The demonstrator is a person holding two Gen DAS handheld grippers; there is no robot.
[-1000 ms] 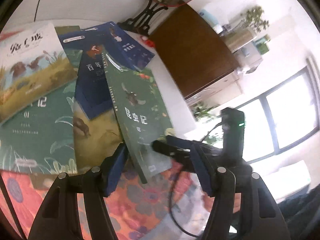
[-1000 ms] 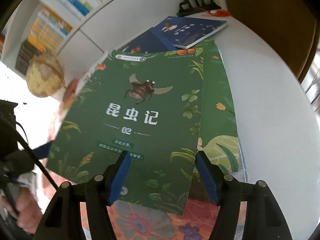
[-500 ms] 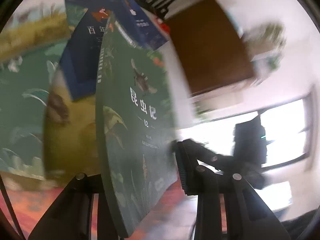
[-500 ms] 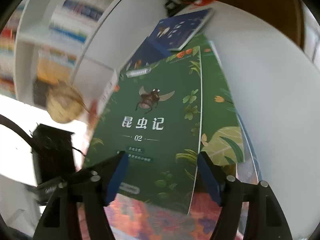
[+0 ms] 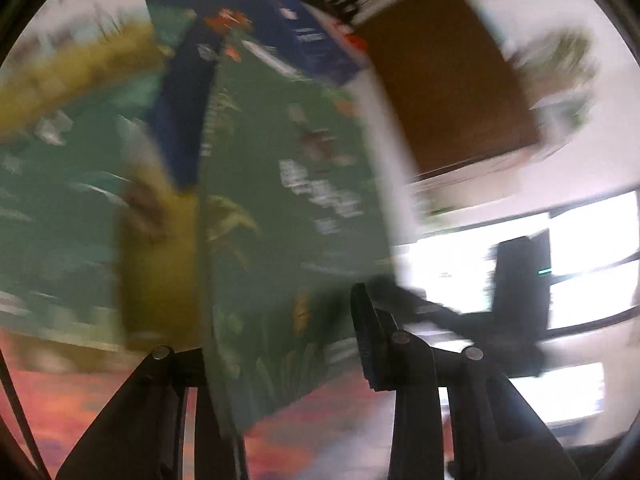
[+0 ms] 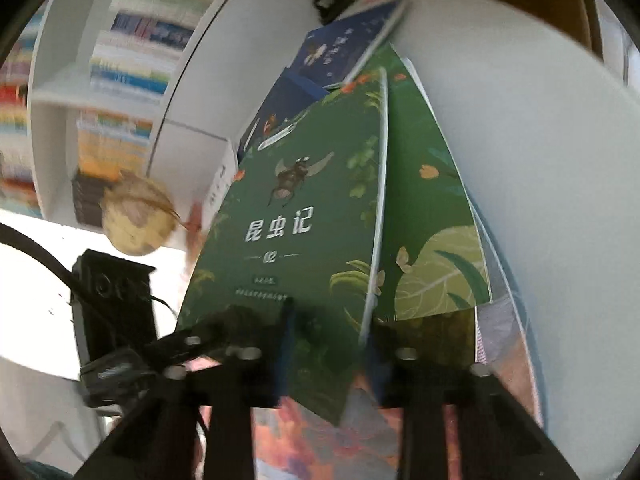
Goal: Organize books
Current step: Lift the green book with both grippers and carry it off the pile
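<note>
Between both tongs sits the green insect book point(image 6: 304, 240): right tongs point(image 6: 326, 344) and left tongs point(image 5: 280, 344) clamped on its bottom edge, tilted off the counter point(image 6: 540, 200).

A green beetle-cover book point(image 6: 304, 248) is seen tilted, gripped at its lower edge between the fingers of the right claw point(image 6: 326, 356), above further books point(image 6: 432, 240) on the white surface point(image 6: 540, 160).

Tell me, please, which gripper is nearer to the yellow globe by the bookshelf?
Left. In the right wrist view, the left gripper reaches in just below the globe, at the green insect book. The right gripper holds that book's near edge, farther away.
</note>
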